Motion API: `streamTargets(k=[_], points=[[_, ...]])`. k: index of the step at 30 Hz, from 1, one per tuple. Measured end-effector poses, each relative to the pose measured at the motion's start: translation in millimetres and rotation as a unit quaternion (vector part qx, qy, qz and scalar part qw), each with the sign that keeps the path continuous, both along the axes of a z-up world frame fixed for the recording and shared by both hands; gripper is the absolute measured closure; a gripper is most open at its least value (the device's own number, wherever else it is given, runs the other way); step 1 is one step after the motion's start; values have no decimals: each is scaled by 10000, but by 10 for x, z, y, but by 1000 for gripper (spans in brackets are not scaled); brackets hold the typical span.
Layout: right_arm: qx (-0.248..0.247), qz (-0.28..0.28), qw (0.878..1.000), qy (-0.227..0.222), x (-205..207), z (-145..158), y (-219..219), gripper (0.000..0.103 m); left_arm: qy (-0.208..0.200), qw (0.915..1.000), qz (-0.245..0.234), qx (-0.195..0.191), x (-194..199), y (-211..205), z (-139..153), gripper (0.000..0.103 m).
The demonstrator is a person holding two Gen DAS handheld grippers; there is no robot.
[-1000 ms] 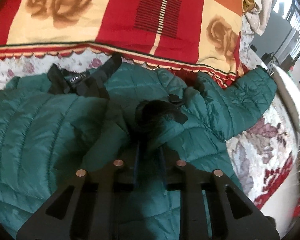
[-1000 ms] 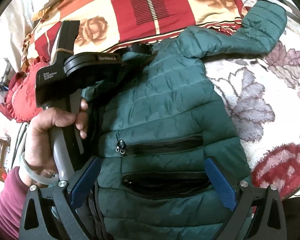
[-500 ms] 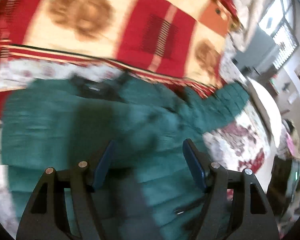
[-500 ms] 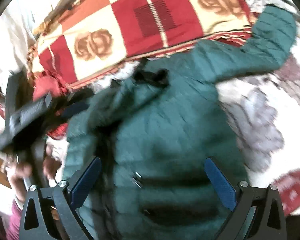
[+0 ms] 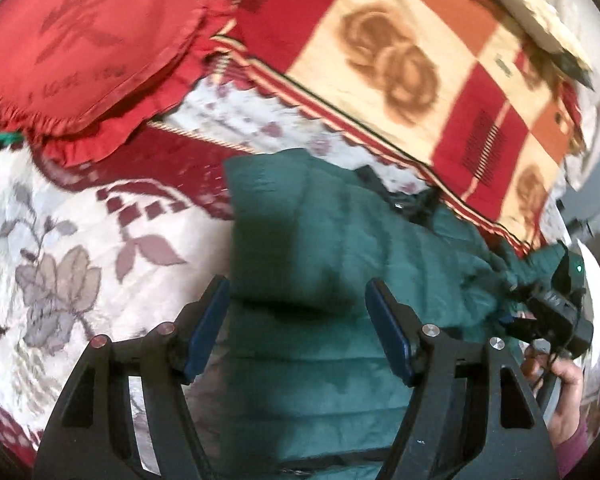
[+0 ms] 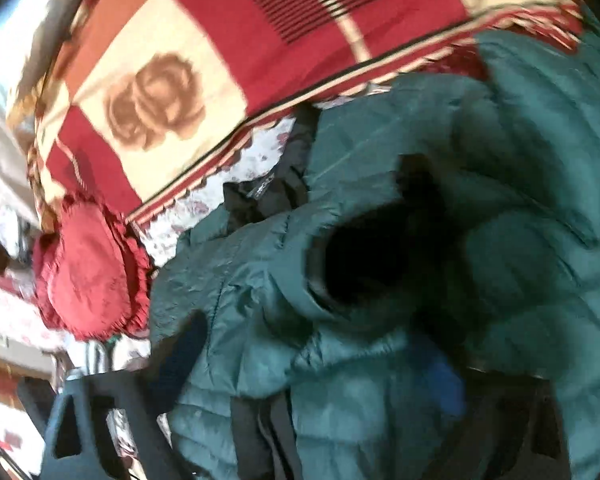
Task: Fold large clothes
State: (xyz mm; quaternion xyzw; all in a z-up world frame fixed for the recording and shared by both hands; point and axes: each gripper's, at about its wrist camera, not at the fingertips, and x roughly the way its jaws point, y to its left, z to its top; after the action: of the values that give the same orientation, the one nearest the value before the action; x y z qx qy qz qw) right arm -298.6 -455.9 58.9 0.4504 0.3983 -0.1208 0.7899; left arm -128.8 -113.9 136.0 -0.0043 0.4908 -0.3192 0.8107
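Now: Green Jacket Half-Gathered on the Bed

Left gripper (image 5: pixel 296 324) hangs with its 2 blue pads spread apart above the green puffer jacket (image 5: pixel 320 248), pressing nothing. Right gripper (image 6: pixel 320 364) is closing, with jacket fabric bunched between its jaws just below the dark sleeve opening (image 6: pixel 364 264); blur hides whether the pads press it. Jacket lies on the floral bedspread (image 5: pixel 60 272), below the red-and-cream quilt (image 5: pixel 400 72). A red frilled cushion (image 5: pixel 80 48) sits beside it.

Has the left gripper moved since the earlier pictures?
Yes. The left gripper now looks at the red round cushion and the green jacket's left edge, so it swung left.
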Motion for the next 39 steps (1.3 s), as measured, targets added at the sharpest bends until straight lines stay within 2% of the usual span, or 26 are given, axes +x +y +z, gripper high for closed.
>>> streamTargets(k=[1, 4, 7, 9, 13, 14, 15, 16, 18, 20, 23, 26, 30, 34, 37, 39], points=[[-119, 41, 9999, 60, 32, 19, 12, 69, 53, 10000, 59, -10, 28, 25, -39, 33], [-652, 220, 9976, -97, 47, 203, 48, 79, 91, 9999, 111, -14, 74, 14, -97, 33], [-1442, 326, 9885, -318, -17, 449, 74, 80, 6, 9999, 160, -7, 115, -74, -130, 33], [-1858, 271, 9819, -245, -44, 488, 42, 80, -47, 9998, 170, 26, 128, -153, -173, 33], [-2009, 203, 9789, 323, 28, 145, -76, 80, -147, 9993, 248, 232, 124, -374, -359, 33], [-1977, 162, 9790, 465, 30, 49, -110, 80, -123, 9993, 251, 262, 132, -404, -407, 33], [-1923, 185, 9794, 595, 28, -54, -144, 74, -98, 9992, 244, 301, 140, -446, -465, 33], [-1950, 189, 9782, 694, -13, -107, -152, 61, -77, 9989, 250, 388, 150, -490, -536, 33], [-2241, 88, 9716, 759, -142, -61, -116, 53, -90, 9982, 240, 546, 147, -530, -622, 32], [-2599, 18, 9612, 931, -280, 76, -79, 53, -216, 9973, 195, 678, 124, -547, -643, 33], [-2854, -211, 9538, 921, -440, 338, -82, 52, -251, 9973, 211, 656, 118, -526, -598, 33], [-2838, -207, 9570, 555, -416, 589, -59, 52, -355, 9980, 335, 407, 112, -510, -486, 33], [-2710, 270, 9616, 331, -33, 660, -11, 52, -544, 9967, 263, 539, 114, -664, -457, 33], [-2696, 542, 9594, 634, 218, 362, -27, 52, -675, 9939, 193, 854, 107, -796, -596, 32], [-2590, 587, 9594, 948, 309, 94, -132, 52, -813, 9918, 155, 976, 102, -839, -702, 32], [-2555, 578, 9602, 973, 317, -21, -181, 52, -837, 9915, 128, 992, 100, -855, -743, 31]])
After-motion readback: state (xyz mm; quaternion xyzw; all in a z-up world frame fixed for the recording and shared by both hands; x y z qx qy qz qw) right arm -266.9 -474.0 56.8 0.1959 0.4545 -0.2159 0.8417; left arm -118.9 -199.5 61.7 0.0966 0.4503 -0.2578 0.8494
